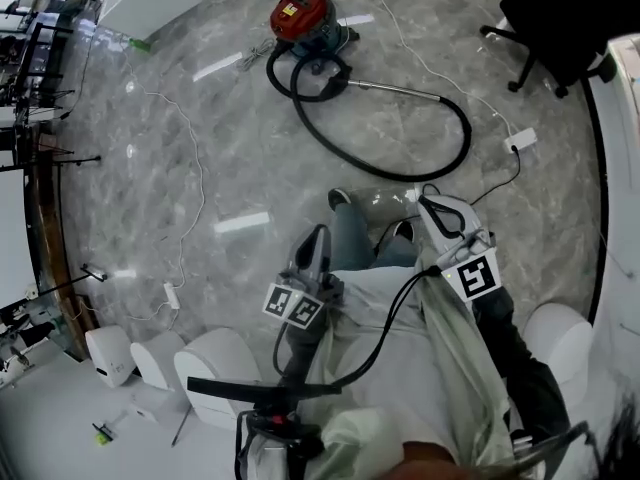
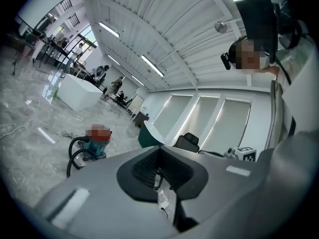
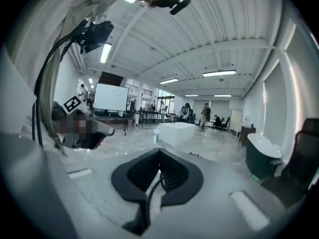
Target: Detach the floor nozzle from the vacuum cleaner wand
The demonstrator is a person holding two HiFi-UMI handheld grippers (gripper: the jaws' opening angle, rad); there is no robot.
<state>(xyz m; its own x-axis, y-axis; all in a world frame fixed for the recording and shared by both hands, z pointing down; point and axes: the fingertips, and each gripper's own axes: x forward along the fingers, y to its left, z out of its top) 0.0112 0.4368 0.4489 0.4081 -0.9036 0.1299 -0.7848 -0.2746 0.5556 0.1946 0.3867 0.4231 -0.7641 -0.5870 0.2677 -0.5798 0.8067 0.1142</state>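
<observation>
Holding left gripper (image 1: 318,238) and right gripper (image 1: 428,203) near the body, both closed, empty. Standing well apart from vacuum cleaner (image 1: 300,16). Best closing in, bracing wand (image 1: 395,89) with one, pulling nozzle straight off.

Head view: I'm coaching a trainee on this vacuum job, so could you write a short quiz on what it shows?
1. True or false: the metal wand lies on the floor, held by neither the left gripper nor the right gripper.
2. The vacuum cleaner's top is: A red, B yellow, C white.
3. Fill in: both grippers' jaws are ____.
Key: 1 true; 2 A; 3 shut.
</observation>
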